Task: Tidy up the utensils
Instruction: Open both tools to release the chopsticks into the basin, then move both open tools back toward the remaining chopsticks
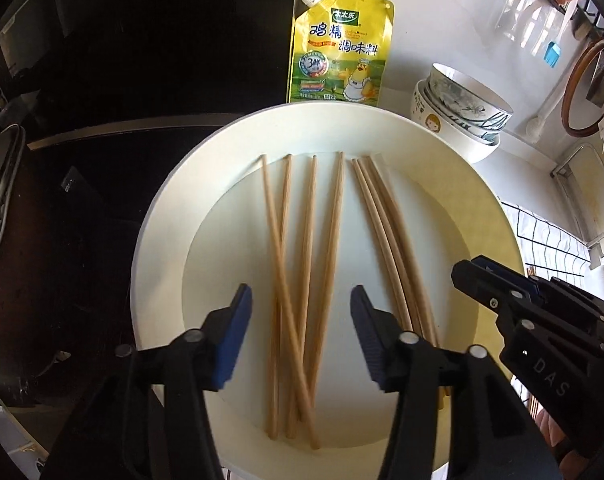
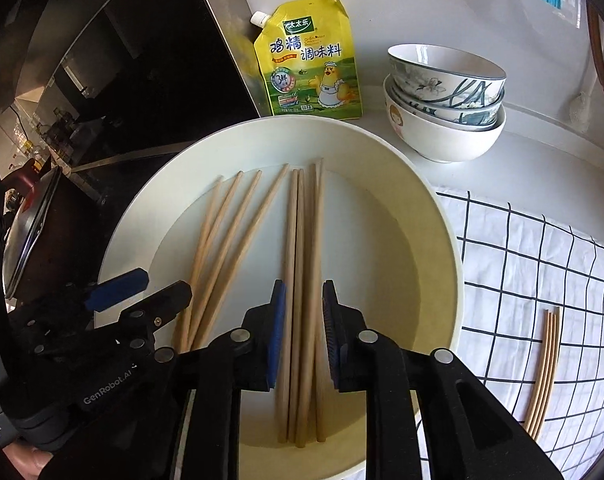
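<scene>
A wide cream plate (image 1: 162,240) (image 2: 433,240) holds several wooden chopsticks in two bunches. My left gripper (image 1: 301,304) is open above the left, fanned-out bunch (image 1: 302,280), its jaws on either side of it. My right gripper (image 2: 303,300) is open with its jaws closely straddling the right, straighter bunch (image 2: 302,280), not clamped. The right gripper also shows at the right in the left wrist view (image 1: 497,284). The left gripper shows at the left in the right wrist view (image 2: 142,288). A few more chopsticks (image 2: 543,368) lie on the checked cloth (image 2: 521,248).
A yellow seasoning pouch (image 1: 341,48) (image 2: 313,60) stands behind the plate. Stacked bowls (image 1: 461,112) (image 2: 441,100) sit at the back right. A black cooktop (image 1: 122,60) and a lidded pot (image 2: 26,240) are to the left. The checked cloth lies right of the plate.
</scene>
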A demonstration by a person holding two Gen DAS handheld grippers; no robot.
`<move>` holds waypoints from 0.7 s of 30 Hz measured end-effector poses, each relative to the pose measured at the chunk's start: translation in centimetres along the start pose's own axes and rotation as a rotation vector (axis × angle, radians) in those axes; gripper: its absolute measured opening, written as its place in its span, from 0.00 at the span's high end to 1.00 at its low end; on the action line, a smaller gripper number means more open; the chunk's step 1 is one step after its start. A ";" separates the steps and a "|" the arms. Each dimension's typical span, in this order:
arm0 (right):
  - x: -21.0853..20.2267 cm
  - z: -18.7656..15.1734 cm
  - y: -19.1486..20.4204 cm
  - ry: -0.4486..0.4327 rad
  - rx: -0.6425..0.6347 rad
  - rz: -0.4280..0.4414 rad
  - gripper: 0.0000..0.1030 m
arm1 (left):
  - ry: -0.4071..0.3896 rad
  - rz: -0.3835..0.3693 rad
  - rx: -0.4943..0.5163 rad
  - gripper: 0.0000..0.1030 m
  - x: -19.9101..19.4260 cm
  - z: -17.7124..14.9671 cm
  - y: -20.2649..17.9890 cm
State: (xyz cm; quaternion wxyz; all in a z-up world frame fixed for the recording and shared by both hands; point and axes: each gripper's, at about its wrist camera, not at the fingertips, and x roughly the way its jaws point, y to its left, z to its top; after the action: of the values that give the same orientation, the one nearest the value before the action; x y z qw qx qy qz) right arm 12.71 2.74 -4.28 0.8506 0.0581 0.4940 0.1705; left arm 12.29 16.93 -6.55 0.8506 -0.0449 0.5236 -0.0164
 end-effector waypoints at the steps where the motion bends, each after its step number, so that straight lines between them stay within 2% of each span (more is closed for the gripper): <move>1: -0.1 -0.1 -0.1 0.000 0.004 -0.001 0.83 | -0.001 0.000 0.004 0.48 -0.1 -0.1 0.0; 21: -3.6 -3.1 -1.0 -0.018 0.022 -0.007 0.79 | -0.019 -0.017 0.026 0.47 -3.3 -2.1 -2.1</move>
State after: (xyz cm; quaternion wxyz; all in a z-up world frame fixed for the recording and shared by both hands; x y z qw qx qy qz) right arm 8.64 0.29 -3.13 0.8550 0.0673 0.4882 0.1613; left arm 8.94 14.95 -4.34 0.8559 -0.0384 0.5148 -0.0300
